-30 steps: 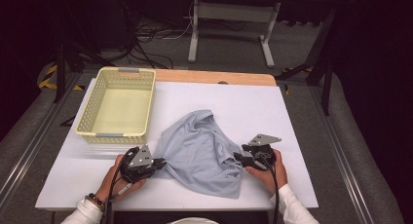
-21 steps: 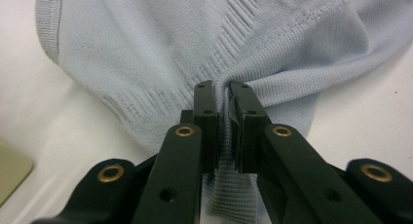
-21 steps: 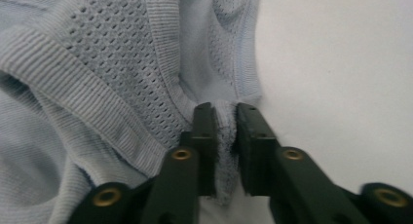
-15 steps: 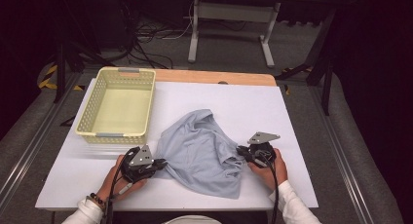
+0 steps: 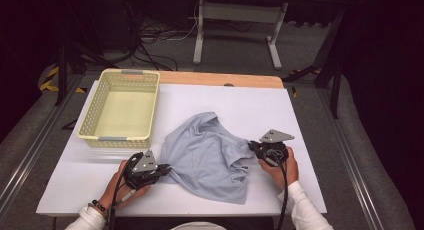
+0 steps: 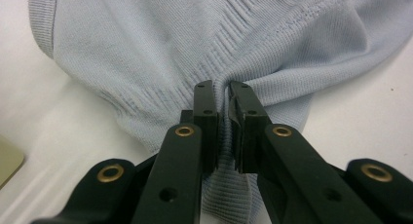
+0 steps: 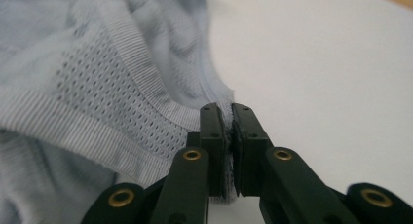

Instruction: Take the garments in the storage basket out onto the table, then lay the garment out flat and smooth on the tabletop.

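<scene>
- Cloth first: a pale blue knit garment lies crumpled on the white desk, toward the near edge and about midway between the left and right edges, with a yellow basket beside it at the far-left corner.
- Left gripper sits at the garment's left edge, near the desk's near edge; in the left gripper view its jaws are clenched on a gathered fold of the knit, fabric bunched in the narrow gap between them.
- Right gripper holds the garment's right edge; in the right gripper view the jaws are pinched tight on a thin bit of the ribbed hem.
- Risk, as I judge it: the right bite looks shallow, taken close to the very edge of the hem, so a firm pull to spread or lift the cloth could slide it free.
- Another risk: the left jaws appear to hold more than one layer, so a lift may bring up a bunched wad instead of a flat sheet.
- Uneven pulling by the two hands could drag the garment toward the near edge, where part of it could hang off the desk.
- Hard to make out: which part of the garment each gripper holds, sleeve, hem or neckline; the crumple hides its outline.
- Folds cover the cloth's underside, and how many layers lie beneath cannot be told.
</scene>
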{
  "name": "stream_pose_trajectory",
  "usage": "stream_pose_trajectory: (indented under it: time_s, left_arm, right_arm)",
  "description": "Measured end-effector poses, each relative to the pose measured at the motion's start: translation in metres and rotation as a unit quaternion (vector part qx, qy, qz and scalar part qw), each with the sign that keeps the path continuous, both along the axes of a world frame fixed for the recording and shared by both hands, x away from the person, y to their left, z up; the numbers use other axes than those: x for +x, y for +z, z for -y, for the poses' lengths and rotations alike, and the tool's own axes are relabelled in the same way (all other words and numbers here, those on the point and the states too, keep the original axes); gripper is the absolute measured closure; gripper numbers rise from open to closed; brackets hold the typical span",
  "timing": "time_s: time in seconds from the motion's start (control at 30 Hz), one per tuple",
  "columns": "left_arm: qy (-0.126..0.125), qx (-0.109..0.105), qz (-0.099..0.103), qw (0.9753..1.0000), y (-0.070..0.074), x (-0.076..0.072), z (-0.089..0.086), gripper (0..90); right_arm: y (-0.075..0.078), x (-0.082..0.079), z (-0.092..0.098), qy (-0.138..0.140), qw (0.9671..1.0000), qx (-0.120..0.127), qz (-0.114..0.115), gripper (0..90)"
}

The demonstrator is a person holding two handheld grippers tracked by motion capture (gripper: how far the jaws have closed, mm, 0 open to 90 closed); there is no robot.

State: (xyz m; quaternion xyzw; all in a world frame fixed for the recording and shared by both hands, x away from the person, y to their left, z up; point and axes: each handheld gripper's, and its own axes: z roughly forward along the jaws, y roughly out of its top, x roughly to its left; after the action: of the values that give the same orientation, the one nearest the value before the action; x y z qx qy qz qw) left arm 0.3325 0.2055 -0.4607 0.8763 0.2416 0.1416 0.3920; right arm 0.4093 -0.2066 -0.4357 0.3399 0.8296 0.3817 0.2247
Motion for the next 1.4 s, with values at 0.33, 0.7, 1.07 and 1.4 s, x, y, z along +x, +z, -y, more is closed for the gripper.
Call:
stream_pose_trajectory:
  time_s: [0.33,0.7,1.07,1.4]
  left_arm:
    - [-0.002,-0.007,0.004,1.0,0.003,-0.002,0.002,82.6]
    - [-0.038,-0.02,0.018,0.9989,0.012,-0.007,0.021,82.5]
    - [-0.062,-0.025,0.016,0.9976,0.015,-0.013,0.034,81.3]
    - [-0.062,-0.019,-0.001,0.9979,0.006,-0.012,0.036,79.2]
  right_arm:
    - [0.023,0.034,0.006,-0.039,0.9981,0.015,0.044,85.6]
    - [0.025,0.098,0.004,-0.072,0.997,0.004,0.029,85.8]
    - [0.026,0.132,-0.016,-0.085,0.9957,-0.023,0.03,74.1]
    - [0.031,0.061,0.0,-0.064,0.9967,0.049,0.007,50.0]
